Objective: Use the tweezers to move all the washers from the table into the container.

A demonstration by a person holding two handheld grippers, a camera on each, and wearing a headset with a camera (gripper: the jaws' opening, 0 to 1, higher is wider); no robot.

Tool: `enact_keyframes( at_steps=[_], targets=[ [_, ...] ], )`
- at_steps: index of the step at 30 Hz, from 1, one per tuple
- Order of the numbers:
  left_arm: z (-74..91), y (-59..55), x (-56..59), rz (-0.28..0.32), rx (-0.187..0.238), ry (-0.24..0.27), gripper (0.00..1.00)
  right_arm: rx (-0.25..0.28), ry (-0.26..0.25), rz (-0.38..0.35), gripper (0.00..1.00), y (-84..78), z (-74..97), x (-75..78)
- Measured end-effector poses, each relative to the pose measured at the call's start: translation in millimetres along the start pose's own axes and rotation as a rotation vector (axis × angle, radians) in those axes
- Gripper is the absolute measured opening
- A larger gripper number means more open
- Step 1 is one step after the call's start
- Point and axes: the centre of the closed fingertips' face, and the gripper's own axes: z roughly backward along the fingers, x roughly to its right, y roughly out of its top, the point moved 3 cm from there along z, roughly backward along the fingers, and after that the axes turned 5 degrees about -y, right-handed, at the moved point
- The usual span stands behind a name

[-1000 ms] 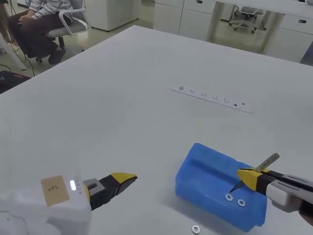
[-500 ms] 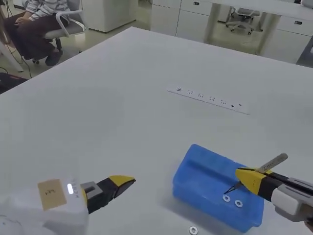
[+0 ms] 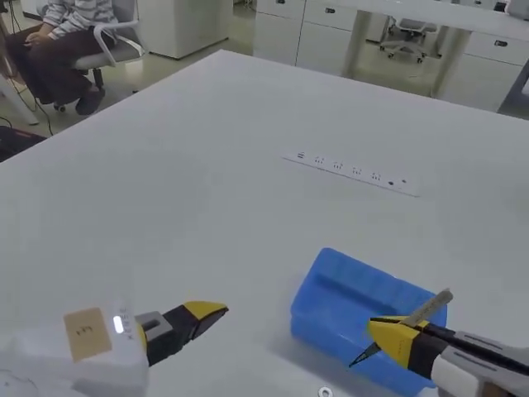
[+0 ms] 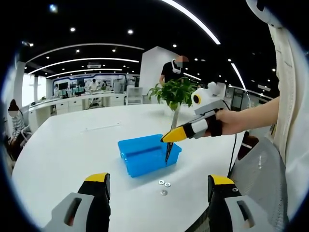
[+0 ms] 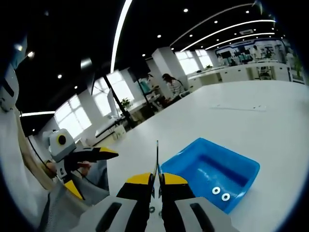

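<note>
Head view: the right gripper (image 3: pixel 388 335), clamped on the tweezers (image 3: pixel 361 357), has slid off the container (image 3: pixel 347 289) toward the bottom-edge washer (image 3: pixel 326 392) (likely the next pick); left gripper view: left gripper (image 4: pixel 158 180) apart, three washers (image 4: pixel 164 192) on the desk (image 4: pixel 72 145), lower centre; right gripper view: two washers (image 5: pixel 216 190) lie in the container.

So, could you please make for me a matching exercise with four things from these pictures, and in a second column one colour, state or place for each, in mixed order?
Things:
1. left gripper
2. right gripper
3. container
4. power strip

Descriptions:
A. blue
B. jaws wide apart, holding nothing
C. white, lying flat on the table, beyond the container
D. jaws shut on the tweezers

Pairs: 1-B; 2-D; 3-A; 4-C
</note>
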Motion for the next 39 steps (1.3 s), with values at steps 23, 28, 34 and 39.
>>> enact_keyframes(
  at_steps=[23,28,34,39],
  targets=[
    [0.2,0.0,-0.5,-0.004,-0.004,0.005,0.84,-0.128,0.004,0.053,0.04,-52.0,-20.3,4.1],
    [-0.2,-0.2,-0.3,-0.003,-0.006,0.002,0.84,-0.151,0.016,0.119,0.04,-55.8,-22.3,-0.4],
    [-0.2,-0.1,-1.8,-0.005,-0.005,0.008,0.84,-0.171,0.032,0.356,0.04,-59.1,-23.7,-14.4],
    [-0.3,-0.5,-1.8,-0.005,-0.006,0.008,0.84,-0.157,0.009,0.38,0.04,-58.0,-22.5,-15.2]
  ],
)
